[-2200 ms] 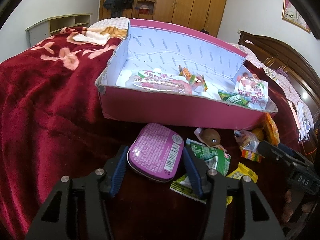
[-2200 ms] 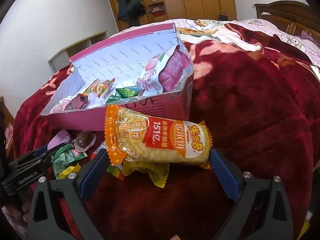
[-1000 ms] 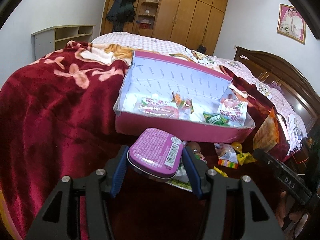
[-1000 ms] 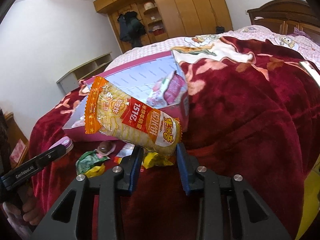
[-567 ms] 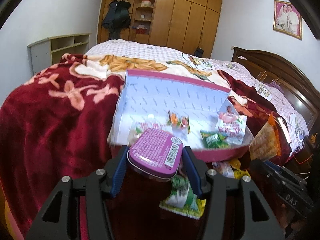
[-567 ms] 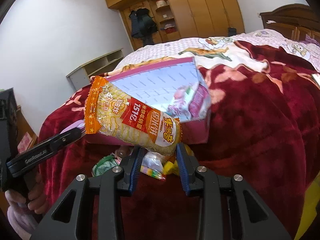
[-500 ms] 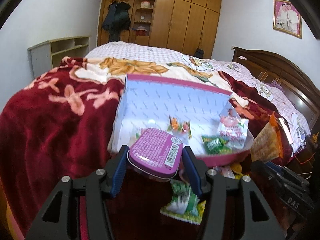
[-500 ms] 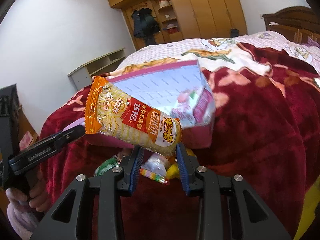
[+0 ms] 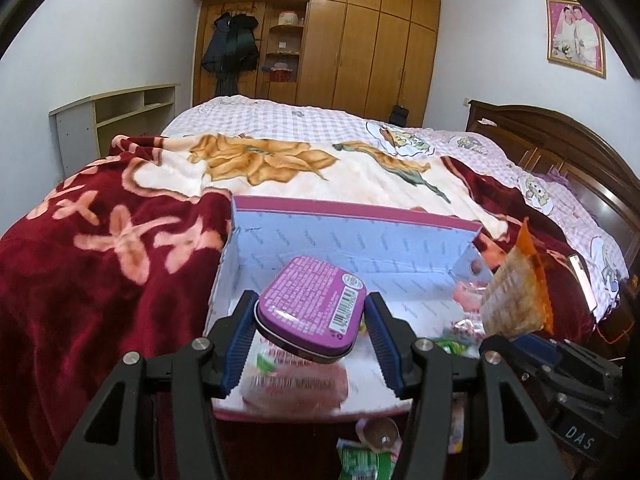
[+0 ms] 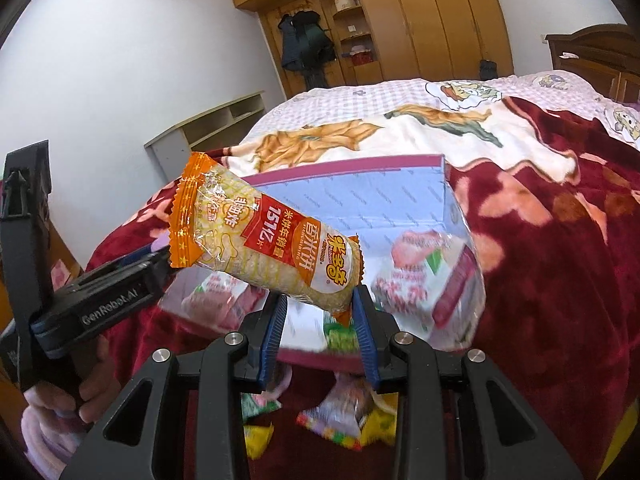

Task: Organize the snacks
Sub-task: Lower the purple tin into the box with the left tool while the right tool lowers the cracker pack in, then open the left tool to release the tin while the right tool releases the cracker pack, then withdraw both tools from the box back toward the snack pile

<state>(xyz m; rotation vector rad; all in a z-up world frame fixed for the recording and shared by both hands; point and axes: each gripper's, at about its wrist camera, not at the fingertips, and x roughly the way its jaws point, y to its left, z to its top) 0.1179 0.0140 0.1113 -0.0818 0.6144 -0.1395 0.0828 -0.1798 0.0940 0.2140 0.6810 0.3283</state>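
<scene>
Above the pink box (image 9: 352, 216), a purple tin (image 9: 312, 304) shows its barcode.

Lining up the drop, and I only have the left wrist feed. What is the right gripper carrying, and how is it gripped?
Observer: The right gripper is shut on an orange rice cracker pack, pinching only its lower end. The rest sticks up to the left.
Operator: Any snacks outside the box on that side?
Observer: A yellow wrapper and a multicolour one lie on the red blanket in front of the pink box.
Operator: My left gripper has the purple tin. Is the hand visible?
Observer: Yes, a hand grips its handle.
</scene>
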